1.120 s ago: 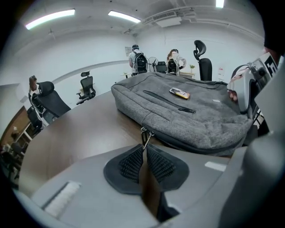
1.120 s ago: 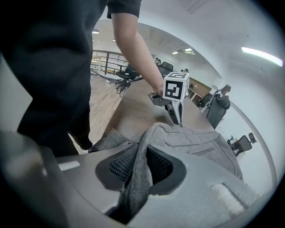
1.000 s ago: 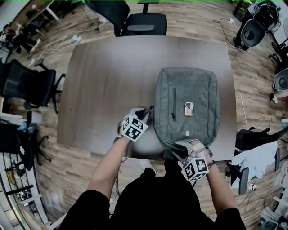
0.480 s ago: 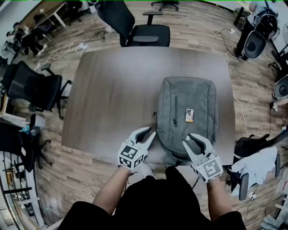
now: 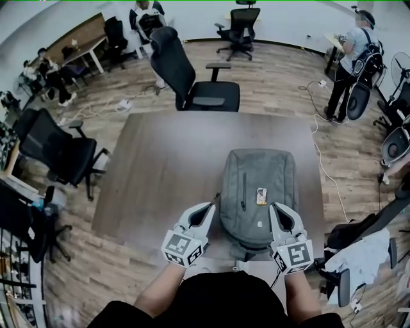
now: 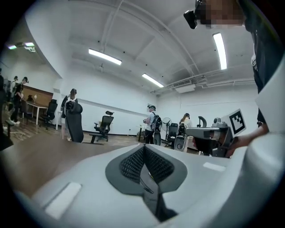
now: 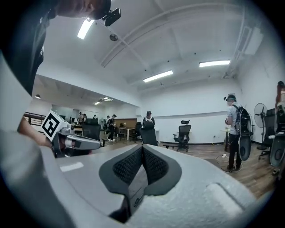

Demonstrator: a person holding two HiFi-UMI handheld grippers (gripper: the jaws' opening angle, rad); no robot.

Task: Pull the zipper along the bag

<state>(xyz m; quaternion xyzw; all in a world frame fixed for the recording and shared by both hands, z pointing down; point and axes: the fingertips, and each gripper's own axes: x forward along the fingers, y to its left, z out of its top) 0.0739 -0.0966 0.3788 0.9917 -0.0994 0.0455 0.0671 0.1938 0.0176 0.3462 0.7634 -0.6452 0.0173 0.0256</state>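
Note:
A grey backpack lies flat on the brown table. Its front pocket zipper runs lengthwise, and a small orange and white tag lies beside it. My left gripper hovers raised by the bag's near left corner. My right gripper hovers by the near right corner. Neither touches the bag. Both have just been closing and stand shut with nothing between the pads. The left gripper view shows its jaws pointing level across the room. So does the right gripper view.
A black office chair stands at the table's far edge and another at its left. People stand far back, left and right. A white cable trails on the wooden floor right of the table.
Both grippers lifted away from the bag's near edge and now point level. Their jaws stood open half a second ago and are now shut. The head view tilted up, showing more room.

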